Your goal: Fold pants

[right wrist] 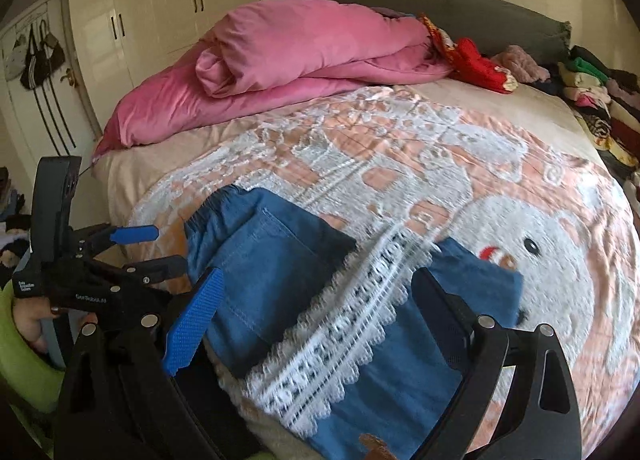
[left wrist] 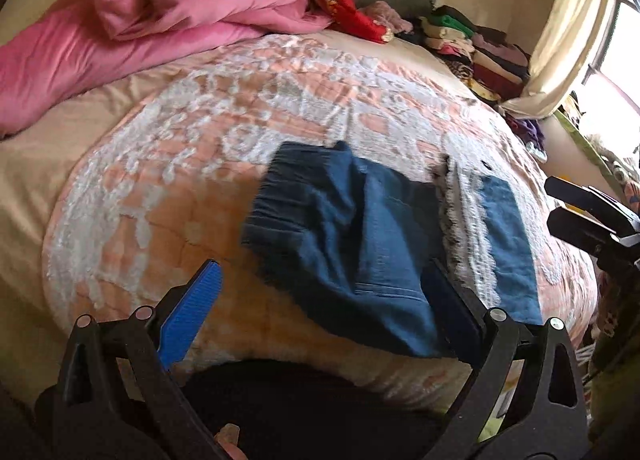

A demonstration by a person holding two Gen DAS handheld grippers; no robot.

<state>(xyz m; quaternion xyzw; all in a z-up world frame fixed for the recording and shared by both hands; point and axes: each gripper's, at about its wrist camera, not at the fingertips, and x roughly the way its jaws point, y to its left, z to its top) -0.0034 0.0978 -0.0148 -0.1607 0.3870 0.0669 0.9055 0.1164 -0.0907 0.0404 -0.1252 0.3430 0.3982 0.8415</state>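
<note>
Blue fingers (left wrist: 192, 316) wide apart, empty.

Left gripper (left wrist: 320, 324): your jaws stand wide apart, holding nothing, blue pad on the left finger (left wrist: 192, 312) facing inward | Right gripper (right wrist: 316, 340): your jaws likewise spread wide, empty, low at the near edge | Your hand (right wrist: 34, 320) grips the left gripper's handle, at far left in the right wrist view.
</note>
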